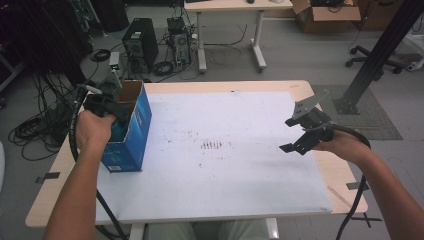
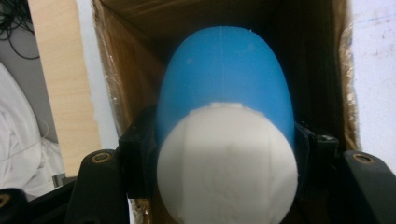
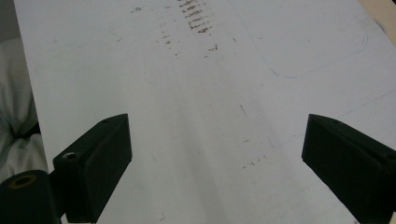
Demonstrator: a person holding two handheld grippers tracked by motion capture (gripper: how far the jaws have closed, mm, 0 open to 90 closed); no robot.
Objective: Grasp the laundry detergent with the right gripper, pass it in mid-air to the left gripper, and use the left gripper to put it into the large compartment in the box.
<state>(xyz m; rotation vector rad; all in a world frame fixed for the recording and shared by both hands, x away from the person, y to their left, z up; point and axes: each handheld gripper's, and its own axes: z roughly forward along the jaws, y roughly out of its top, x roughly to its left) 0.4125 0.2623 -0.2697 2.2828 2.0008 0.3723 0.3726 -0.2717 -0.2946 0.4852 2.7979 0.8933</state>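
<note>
An open blue cardboard box (image 1: 135,131) stands at the left of the white mat (image 1: 220,170). My left gripper (image 1: 114,116) reaches down into its open top. In the left gripper view its two black jaws press on the sides of an egg-shaped object, blue at the far end (image 2: 224,79) and white at the near end, inside the box's brown inner walls (image 2: 123,88); my left gripper (image 2: 226,156) is shut on it. My right gripper (image 1: 288,135) hovers over the mat's right side. In the right gripper view my right gripper (image 3: 217,158) stands open with nothing between its pads.
Small dark marks (image 1: 211,145) dot the middle of the mat. The wooden table's edge (image 1: 350,200) shows around the mat. Beyond the table are a computer tower (image 1: 140,44), tangled cables, another desk (image 1: 230,30) and a black metal post (image 1: 375,55).
</note>
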